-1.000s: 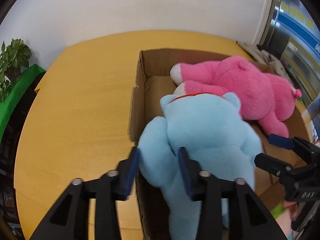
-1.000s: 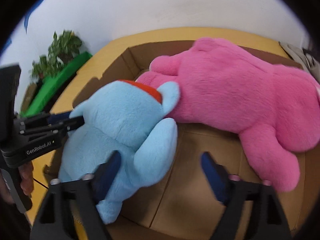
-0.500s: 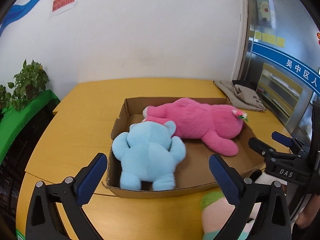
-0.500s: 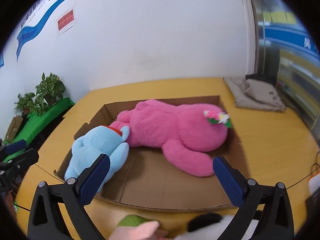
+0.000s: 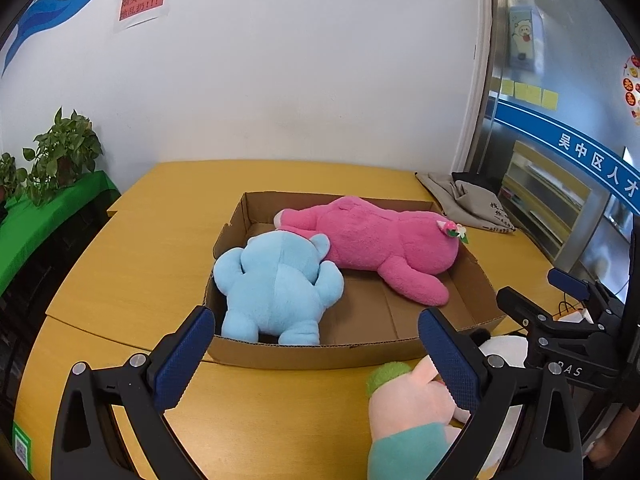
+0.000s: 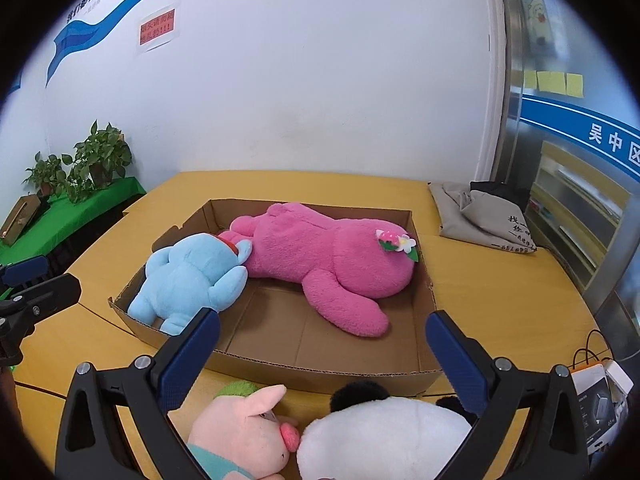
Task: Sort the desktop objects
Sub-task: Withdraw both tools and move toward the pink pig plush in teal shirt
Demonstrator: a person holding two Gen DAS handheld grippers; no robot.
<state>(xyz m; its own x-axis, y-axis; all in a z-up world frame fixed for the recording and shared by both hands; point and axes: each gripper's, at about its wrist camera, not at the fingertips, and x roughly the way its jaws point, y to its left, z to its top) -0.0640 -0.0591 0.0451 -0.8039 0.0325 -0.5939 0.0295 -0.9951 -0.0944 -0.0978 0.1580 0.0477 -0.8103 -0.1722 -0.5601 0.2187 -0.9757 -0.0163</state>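
Note:
A shallow cardboard box (image 5: 316,354) (image 6: 320,372) lies on the yellow table. A light blue plush (image 5: 276,284) (image 6: 188,276) lies face down in its left part. A pink plush (image 5: 380,244) (image 6: 324,256) lies across the back. My left gripper (image 5: 316,356) is open and empty, above the table in front of the box. My right gripper (image 6: 324,356) is open and empty, above a pink pig plush (image 6: 240,428) (image 5: 412,412) and a white-and-black panda plush (image 6: 384,436) that lie on the table in front of the box.
A grey cloth bag (image 5: 468,200) (image 6: 480,216) lies at the back right of the table. Potted plants (image 6: 80,164) stand on a green-covered shelf at the left. A small device box (image 6: 600,400) and cables sit at the table's right edge.
My left gripper let go of the blue plush, which now lies in the box. Both grippers opened wide and pulled back and up, away from the box.

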